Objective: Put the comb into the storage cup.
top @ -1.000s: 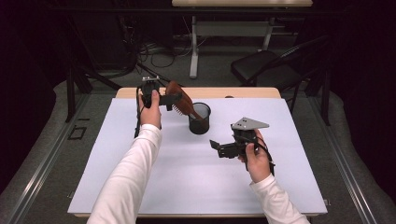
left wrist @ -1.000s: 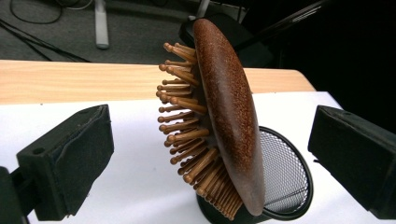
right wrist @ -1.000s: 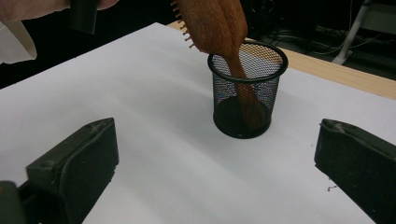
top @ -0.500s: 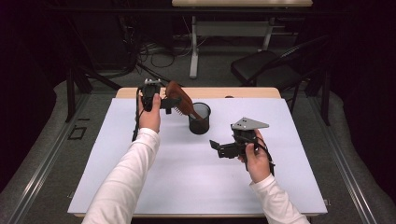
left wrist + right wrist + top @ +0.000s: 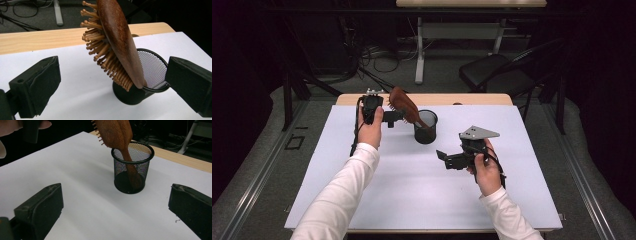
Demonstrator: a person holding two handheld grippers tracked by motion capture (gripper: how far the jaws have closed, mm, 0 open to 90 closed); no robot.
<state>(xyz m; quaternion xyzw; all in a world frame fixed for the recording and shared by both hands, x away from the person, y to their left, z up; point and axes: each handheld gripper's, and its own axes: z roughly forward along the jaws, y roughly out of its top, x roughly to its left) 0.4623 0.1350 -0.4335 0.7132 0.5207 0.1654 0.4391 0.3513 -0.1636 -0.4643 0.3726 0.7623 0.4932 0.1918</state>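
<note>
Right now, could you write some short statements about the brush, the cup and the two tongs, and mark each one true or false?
1. The wooden hairbrush stands with its handle inside the black mesh cup. True.
2. The cup lies on its side. False: it stands upright on the white table.
3. The left tongs are open and do not hold the brush. True.
4. The right tongs grip the cup. False: they are open and apart from it.
5. The brush leans on the cup's rim. True.

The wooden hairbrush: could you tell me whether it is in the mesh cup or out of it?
In. The hairbrush leans handle-down inside the mesh cup, head out over the rim.
</note>
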